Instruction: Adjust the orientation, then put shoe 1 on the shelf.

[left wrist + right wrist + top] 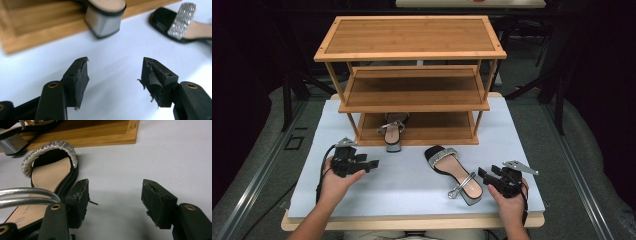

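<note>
A black sandal (454,172) with a silver glitter band and a silver ankle strap lies on the white table top, toe toward the rack. Its mate (393,132) sits on the rack's bottom shelf with the grey block heel (105,22) hanging over the front edge. My left gripper (371,164) hovers left of the shelf sandal, open and empty (115,62), with the loose sandal (182,22) farther off. My right gripper (484,174) rests just right of the loose sandal's heel end, open (115,183), nothing between its jaws; the sandal (50,170) lies beside its left jaw.
A three-tier wooden shoe rack (412,75) stands at the back of the white table top (412,192); its base edge (100,137) lies ahead of the right gripper. Bare white surface spreads between the two hands. Dark floor and metal rails flank the table.
</note>
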Demonstrator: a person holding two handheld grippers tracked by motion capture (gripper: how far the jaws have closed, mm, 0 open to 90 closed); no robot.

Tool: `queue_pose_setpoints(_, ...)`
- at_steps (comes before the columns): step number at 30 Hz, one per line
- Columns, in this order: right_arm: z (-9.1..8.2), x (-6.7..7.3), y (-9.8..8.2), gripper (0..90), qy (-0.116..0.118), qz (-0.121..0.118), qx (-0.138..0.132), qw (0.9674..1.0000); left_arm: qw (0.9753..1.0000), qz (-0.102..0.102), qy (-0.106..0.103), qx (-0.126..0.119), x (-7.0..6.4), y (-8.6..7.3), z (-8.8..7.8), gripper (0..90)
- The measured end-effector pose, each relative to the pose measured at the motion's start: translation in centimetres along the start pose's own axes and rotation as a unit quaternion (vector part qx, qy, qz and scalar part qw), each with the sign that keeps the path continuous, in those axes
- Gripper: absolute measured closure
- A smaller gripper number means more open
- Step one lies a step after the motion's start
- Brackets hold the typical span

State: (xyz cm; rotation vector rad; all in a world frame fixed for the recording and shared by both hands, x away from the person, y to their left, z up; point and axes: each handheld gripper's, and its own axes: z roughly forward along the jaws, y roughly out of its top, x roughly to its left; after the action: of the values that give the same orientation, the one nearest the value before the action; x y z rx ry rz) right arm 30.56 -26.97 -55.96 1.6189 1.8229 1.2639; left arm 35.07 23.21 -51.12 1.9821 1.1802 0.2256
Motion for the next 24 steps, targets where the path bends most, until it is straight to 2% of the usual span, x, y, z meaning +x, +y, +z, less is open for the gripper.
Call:
queue_pose_setpoints(2, -0.2, 0.2, 0.2, 38.4, 0.001, 0.002, -0.003, 1.0, 1.0, 0.002, 0.006, 0.003, 0.4, -1.2, -0.7, 40.2)
queue_pose_setpoints(5, -0.6, 0.5, 0.6, 38.3, -0.008, -0.011, 0.007, 0.9999, 0.9998, 0.003, 0.017, 0.011, 0.9, -2.9, -1.3, 41.9)
queue_pose_setpoints(8, -0.9, 0.9, 1.2, 38.1, -0.011, -0.021, 0.018, 0.9996, 0.9995, 0.009, 0.023, 0.02, 1.3, -3.6, -1.5, 42.6)
queue_pose_setpoints(10, -1.2, 1.2, 1.7, 37.7, -0.016, -0.03, 0.026, 0.9991, 0.9992, 0.01, 0.034, 0.018, 1.4, -3.8, -1.7, 42.6)
queue_pose_setpoints(13, -1.2, 1.6, 2.6, 36.4, -0.01, -0.037, 0.05, 0.998, 0.9988, 0.018, 0.045, 0.011, 1.2, -3.7, -1.7, 42.2)
queue_pose_setpoints(14, -1.3, 1.8, 2.9, 35.7, -0.027, -0.042, 0.057, 0.9971, 0.9986, 0.024, 0.046, 0.01, 1.2, -3.7, -1.7, 41.9)
queue_pose_setpoints(15, -1.4, 1.8, 3.2, 35.5, -0.003, -0.048, 0.069, 0.9964, 0.9984, 0.032, 0.046, 0.009, 1.0, -3.7, -1.7, 41.6)
queue_pose_setpoints(16, -1.5, 2.1, 3.6, 35.0, -0.032, -0.058, 0.076, 0.9949, 0.9978, 0.045, 0.047, 0.009, 0.9, -3.6, -1.7, 41.6)
queue_pose_setpoints(18, -1.6, 2.4, 4.2, 34.6, -0.022, -0.067, 0.078, 0.9945, 0.9967, 0.062, 0.049, 0.014, 0.5, -3.5, -1.6, 41.4)
queue_pose_setpoints(19, -1.7, 2.5, 4.6, 34.6, -0.016, -0.073, 0.087, 0.9934, 0.9961, 0.07, 0.051, 0.016, 0.4, -3.5, -1.6, 41.4)
queue_pose_setpoints(20, -1.7, 2.6, 5.0, 34.6, -0.012, -0.078, 0.094, 0.9924, 0.9961, 0.072, 0.05, 0.013, 0.2, -3.4, -1.6, 41.2)
queue_pose_setpoints(21, -1.8, 2.9, 5.3, 34.7, -0.025, -0.085, 0.098, 0.9912, 0.996, 0.075, 0.046, 0.013, 0.1, -3.4, -1.6, 40.5)
queue_pose_setpoints(23, -1.8, 3.2, 5.8, 34.7, -0.019, -0.093, 0.111, 0.9893, 0.9955, 0.084, 0.043, 0.01, -0.1, -3.3, -1.7, 39.4)
queue_pose_setpoints(24, -1.8, 3.4, 6.1, 35.2, -0.006, -0.095, 0.124, 0.9876, 0.9953, 0.086, 0.043, 0.01, -0.2, -3.2, -1.8, 39.2)
